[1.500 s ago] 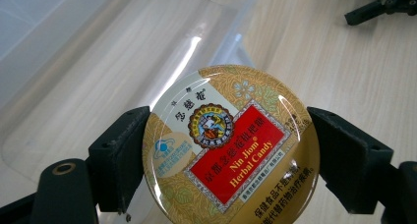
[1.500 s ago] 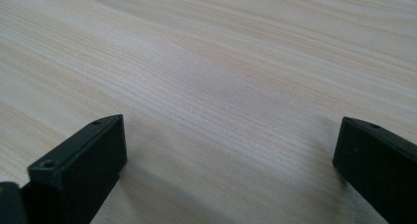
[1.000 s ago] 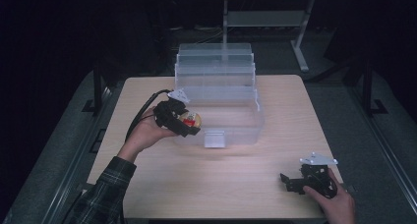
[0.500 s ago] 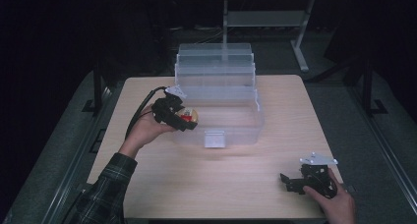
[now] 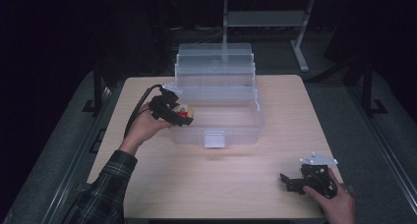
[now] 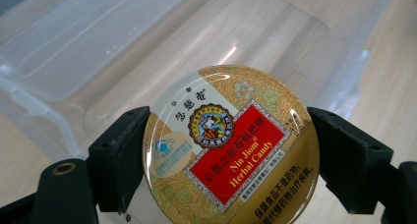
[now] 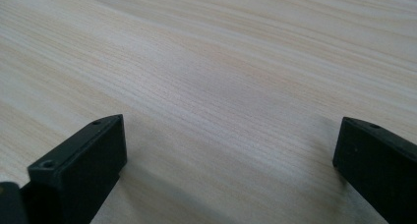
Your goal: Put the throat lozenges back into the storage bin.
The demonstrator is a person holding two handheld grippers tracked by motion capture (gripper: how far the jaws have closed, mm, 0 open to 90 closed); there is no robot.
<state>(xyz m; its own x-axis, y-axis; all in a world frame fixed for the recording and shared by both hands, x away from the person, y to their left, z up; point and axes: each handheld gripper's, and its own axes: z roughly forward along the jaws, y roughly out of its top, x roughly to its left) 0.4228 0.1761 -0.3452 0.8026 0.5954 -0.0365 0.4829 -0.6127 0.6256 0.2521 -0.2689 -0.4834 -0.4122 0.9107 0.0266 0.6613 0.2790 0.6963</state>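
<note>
Left gripper (image 6: 231,150) clamped on candy tin (image 6: 230,148) by rim over clear box (image 5: 221,121) (smooth lid): may slip, miss box. Right gripper (image 7: 231,170) apart, idle on worktop (image 7: 221,62).

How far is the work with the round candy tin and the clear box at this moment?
Done: the left gripper is shut on the round gold and red candy tin and holds it at the left rim of the open clear plastic box. Left: lowering and releasing it inside. The right gripper rests open on the wooden table.

the candy tin (image 6: 231,150) is cut off by the left gripper view's bottom edge.
</note>
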